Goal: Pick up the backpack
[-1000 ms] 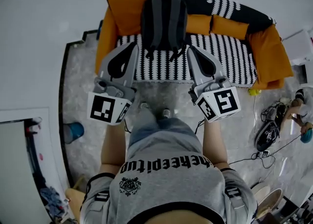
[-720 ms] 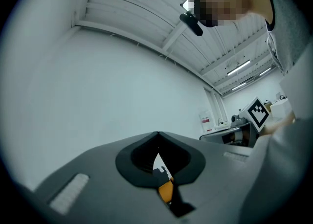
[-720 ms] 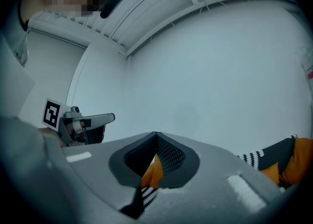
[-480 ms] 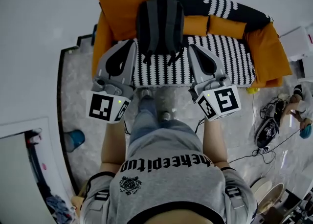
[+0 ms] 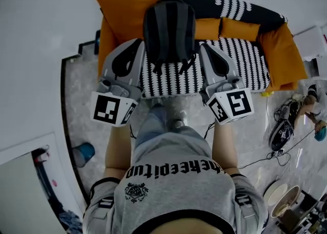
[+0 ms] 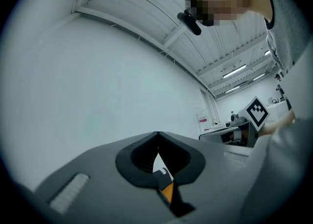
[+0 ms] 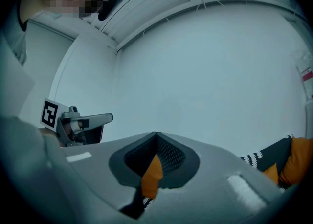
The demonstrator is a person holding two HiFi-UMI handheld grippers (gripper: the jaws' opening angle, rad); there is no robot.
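A dark grey backpack (image 5: 168, 28) stands upright on the sofa (image 5: 230, 62), leaning on its back with its straps hanging over the black-and-white seat. My left gripper (image 5: 138, 44) is just left of the backpack's lower part, over the seat, with its jaws shut and nothing in them. My right gripper (image 5: 203, 46) is just right of the backpack, also shut and holding nothing. Neither touches the bag. In the left gripper view the jaws (image 6: 157, 132) meet at the tip against the white wall. The right gripper view shows the same closed tip (image 7: 155, 133).
Orange cushions (image 5: 127, 3) (image 5: 281, 54) lie at both ends of the sofa, and smaller ones (image 5: 225, 26) along its back. On the marble floor at the right are shoes and cables (image 5: 280, 135) and another person (image 5: 311, 105). A blue object (image 5: 83, 152) sits at the left.
I have stepped closer to the sofa. Both grippers have moved forward together and now flank the backpack over the seat. Their jaws stay shut.
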